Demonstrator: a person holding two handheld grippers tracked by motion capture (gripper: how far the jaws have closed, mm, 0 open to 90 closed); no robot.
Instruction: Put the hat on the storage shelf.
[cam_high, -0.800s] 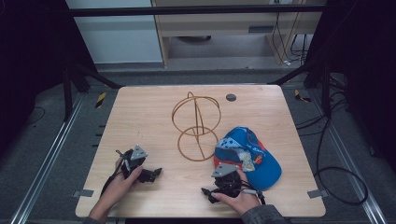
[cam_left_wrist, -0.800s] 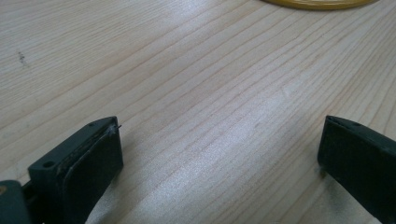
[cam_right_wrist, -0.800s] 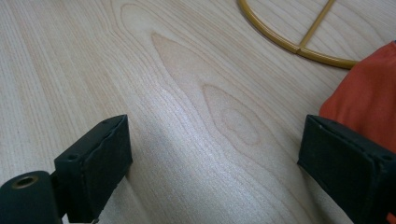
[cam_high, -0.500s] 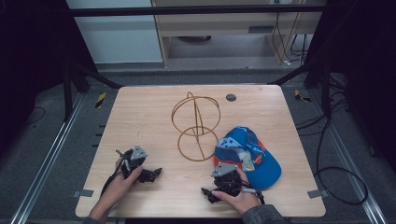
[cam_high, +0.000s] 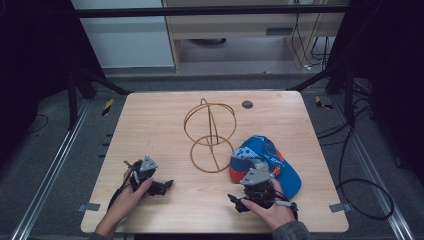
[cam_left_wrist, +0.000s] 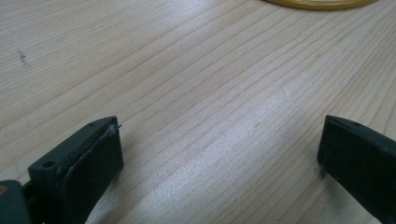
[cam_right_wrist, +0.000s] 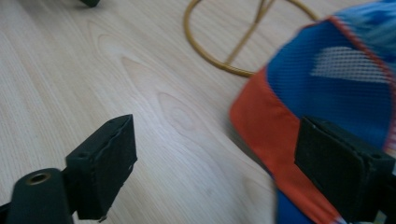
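Clearly the move ahead turns on how the blue mesh cap with the orange-red brim (cam_high: 267, 162) lies from the right gripper (cam_high: 239, 204): the cap sits on the pale wooden table (cam_high: 155, 120) at its near right, just beyond and slightly to the right of that gripper. In the right gripper view the cap's brim (cam_right_wrist: 268, 133) runs close in front of the right-hand jaw, with bare wood between the two jaws, which stand wide apart and hold nothing. The cap's long axis appears to run from the brim near the hand back toward the table's far right. The left gripper (cam_high: 167, 185) rests well apart at the near left, its jaws also spread over bare wood (cam_left_wrist: 219, 116), so the right hand (cam_high: 270, 212) is plainly the nearer one. The golden wire stand of two crossed hoops on a ring base (cam_high: 210, 135) rises mid-table, its base touching or just beside the cap's left edge; nothing hangs on it. A small dark round disc (cam_high: 247, 104) lies beyond.
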